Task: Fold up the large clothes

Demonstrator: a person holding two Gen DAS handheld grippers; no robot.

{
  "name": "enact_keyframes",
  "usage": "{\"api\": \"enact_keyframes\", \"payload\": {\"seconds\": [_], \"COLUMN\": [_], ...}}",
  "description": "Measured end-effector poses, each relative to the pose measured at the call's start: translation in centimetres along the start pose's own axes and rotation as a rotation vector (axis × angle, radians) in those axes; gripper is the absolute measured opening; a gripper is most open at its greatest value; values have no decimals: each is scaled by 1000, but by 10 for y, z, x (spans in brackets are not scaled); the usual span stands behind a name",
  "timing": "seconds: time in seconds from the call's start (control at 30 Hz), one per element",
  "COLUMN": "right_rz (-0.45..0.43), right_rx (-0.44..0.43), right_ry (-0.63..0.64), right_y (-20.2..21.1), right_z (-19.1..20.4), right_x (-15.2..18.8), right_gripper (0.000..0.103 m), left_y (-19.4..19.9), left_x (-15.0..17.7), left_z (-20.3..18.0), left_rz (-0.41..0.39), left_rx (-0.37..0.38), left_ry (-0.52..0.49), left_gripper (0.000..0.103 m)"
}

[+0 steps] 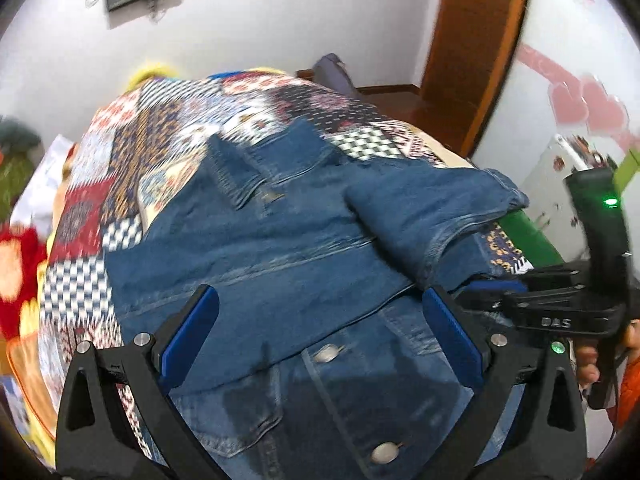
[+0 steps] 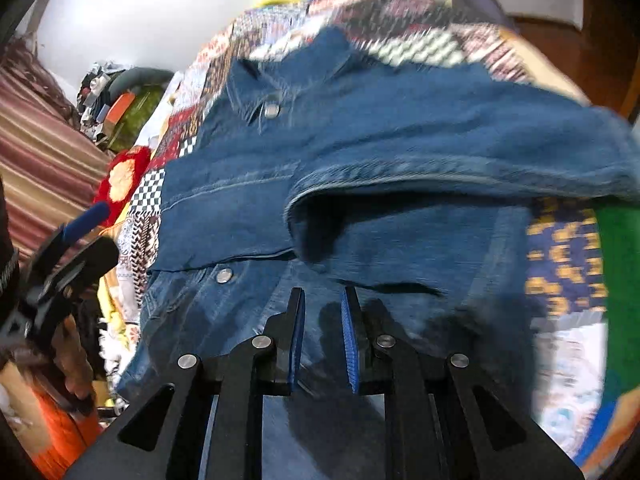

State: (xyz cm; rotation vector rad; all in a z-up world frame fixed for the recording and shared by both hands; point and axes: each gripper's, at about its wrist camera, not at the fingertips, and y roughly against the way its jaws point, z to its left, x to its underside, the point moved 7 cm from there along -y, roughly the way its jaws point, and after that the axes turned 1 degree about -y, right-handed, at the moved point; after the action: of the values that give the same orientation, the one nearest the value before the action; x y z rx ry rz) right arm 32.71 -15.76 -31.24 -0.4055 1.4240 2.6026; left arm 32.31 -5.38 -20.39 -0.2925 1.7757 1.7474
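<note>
A blue denim jacket (image 1: 280, 240) with metal buttons is lying on a patchwork quilt (image 1: 132, 152), one sleeve (image 1: 432, 208) folded across it. The left gripper (image 1: 320, 320) is hovering wide open; the right gripper (image 2: 323, 320) is nearly closed, holding nothing.

Even indoor light; motion blur throughout; fisheye bending, dark vignette corners.

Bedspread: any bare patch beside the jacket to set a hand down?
Bare patchwork bedspread lies left of and beyond the denim jacket, towards the wall. A narrow strip shows between jacket and green object. The left edge is crowded with soft items.
</note>
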Motion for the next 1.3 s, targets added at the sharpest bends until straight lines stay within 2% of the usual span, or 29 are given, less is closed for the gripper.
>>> {"api": "enact_keyframes", "payload": {"seconds": [0.1, 0.27, 0.47, 0.57, 0.63, 0.8, 0.83, 0.87, 0.9, 0.93, 1.0, 1.07, 1.17, 1.3], "right_rz": [-111, -245, -315, -330, -333, -318, -314, -310, -306, -302, -303, -299, -293, -292], "right_rx": [55, 114, 157, 171, 187, 175, 171, 170, 169, 167, 164, 164, 167, 169], "right_ry": [5, -60, -165, -230, -265, -344, -355, -362, -368, -375, -380, -379, -367, -346], "right_y": [38, 91, 124, 131, 132, 126, 123, 121, 119, 117, 115, 114, 113, 111], "right_z": [-18, -57, -110, -137, -150, -175, -179, -180, -181, -183, -185, -185, -183, -175], "right_x": [-1, -2, 4, 10, 14, 29, 32, 34, 36, 38, 38, 38, 37, 31], "right_gripper": [15, 15, 15, 15, 15, 15, 15, 15, 15, 15, 15, 15, 15, 15], "left_y": [-4, -25, -79, -114, -130, -161, -170, -173, -180, -184, -185, -180, -156, -120], "left_x": [-19, -55, -70, -68, -66, -56, -53, -52, -52, -52, -54, -59, -80, -106], "left_z": [-24, -74, -148, -180, -196, -224, -227, -225, -222, -220, -212, -203, -183, -157], "left_rz": [-13, -14, 129, 205, 230, 277, 274, 262, 230, 213, 194, 182, 121, 26], "left_rx": [5, 42, 195, 220, 236, 220, 178, 136, 43, 6, 0, 24, 72, 72], "left_ry": [-70, -179, -279, -331, -363, -454, -489, -510, -550, -566, -536, -476, -348, -265], "left_gripper": [102, 102, 103, 102, 99, 75, 71, 59, 49, 45, 28, 14, 12, 9]}}
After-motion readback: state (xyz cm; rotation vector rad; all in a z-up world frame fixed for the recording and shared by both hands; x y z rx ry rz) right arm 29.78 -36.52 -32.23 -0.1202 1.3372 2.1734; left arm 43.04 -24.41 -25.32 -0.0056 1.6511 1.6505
